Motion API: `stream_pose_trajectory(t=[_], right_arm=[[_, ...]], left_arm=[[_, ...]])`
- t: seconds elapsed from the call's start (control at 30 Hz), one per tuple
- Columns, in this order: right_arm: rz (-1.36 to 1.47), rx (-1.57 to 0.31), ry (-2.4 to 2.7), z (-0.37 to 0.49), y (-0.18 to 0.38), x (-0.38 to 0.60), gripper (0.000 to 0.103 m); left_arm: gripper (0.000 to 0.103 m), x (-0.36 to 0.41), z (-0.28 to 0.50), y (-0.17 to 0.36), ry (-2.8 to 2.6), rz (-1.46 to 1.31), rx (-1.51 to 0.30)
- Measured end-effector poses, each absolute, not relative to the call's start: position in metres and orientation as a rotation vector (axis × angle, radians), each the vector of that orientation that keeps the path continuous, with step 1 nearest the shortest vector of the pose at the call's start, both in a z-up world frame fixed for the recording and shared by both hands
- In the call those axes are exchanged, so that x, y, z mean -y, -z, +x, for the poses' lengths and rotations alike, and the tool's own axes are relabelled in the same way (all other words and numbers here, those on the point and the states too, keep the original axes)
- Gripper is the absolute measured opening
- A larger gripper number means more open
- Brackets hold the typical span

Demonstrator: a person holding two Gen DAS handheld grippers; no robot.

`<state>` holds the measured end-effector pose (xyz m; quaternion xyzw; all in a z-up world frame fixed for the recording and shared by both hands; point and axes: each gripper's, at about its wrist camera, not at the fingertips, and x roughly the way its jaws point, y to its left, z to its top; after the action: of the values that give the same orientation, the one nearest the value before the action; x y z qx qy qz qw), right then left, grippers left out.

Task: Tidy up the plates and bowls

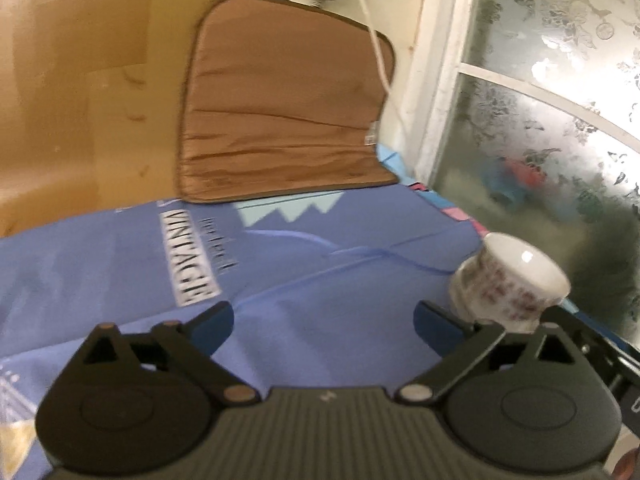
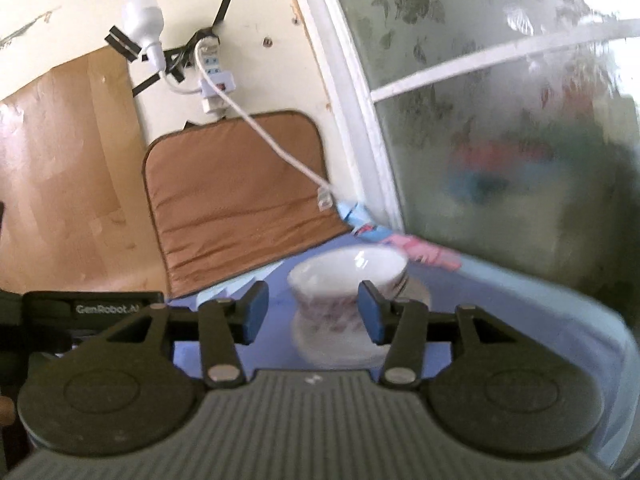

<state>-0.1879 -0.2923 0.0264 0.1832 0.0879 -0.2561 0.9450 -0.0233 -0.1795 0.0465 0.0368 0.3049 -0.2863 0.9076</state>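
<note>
Stacked: white floral china bowl [image 2: 347,280] on saucer-like plate [image 2: 340,350], blue-clothed table [image 1: 320,280]. Both jaws released, grasping nothing. Next: fetching another dish, apparently.

Bowl [image 2: 347,300] on the cloth [image 1: 120,280], cushion [image 2: 236,200] behind it against the wall [image 2: 256,8].

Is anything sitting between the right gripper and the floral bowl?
Nothing visible. In the right wrist view the right gripper faces the floral bowl directly, its fingers open and apart from it, with only bare blue cloth around the bowl.
</note>
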Motion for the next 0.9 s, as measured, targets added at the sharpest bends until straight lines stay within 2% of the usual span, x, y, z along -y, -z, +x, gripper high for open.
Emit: stream_pose_trajectory(t=[0.07, 0.2, 0.43, 0.9], right_arm=[[0.38, -0.205, 0.506, -0.183, -0.025, 0.281, 0.053], [0.388, -0.24, 0.472, -0.175, -0.023, 0.264, 0.063], [0.374, -0.278, 0.429, -0.17, -0.02, 0.239, 0.066], [0.371, -0.293, 0.435, -0.167, -0.02, 0.23, 0.069]], left_arm=[[0.103, 0.169, -0.027, -0.045, 0.57, 0.083, -0.615], [0.103, 0.148, -0.034, -0.04, 0.526, 0.092, -0.617], [0.103, 0.124, -0.037, -0.033, 0.472, 0.083, -0.645], [0.103, 0.11, -0.047, -0.034, 0.425, 0.076, -0.578]])
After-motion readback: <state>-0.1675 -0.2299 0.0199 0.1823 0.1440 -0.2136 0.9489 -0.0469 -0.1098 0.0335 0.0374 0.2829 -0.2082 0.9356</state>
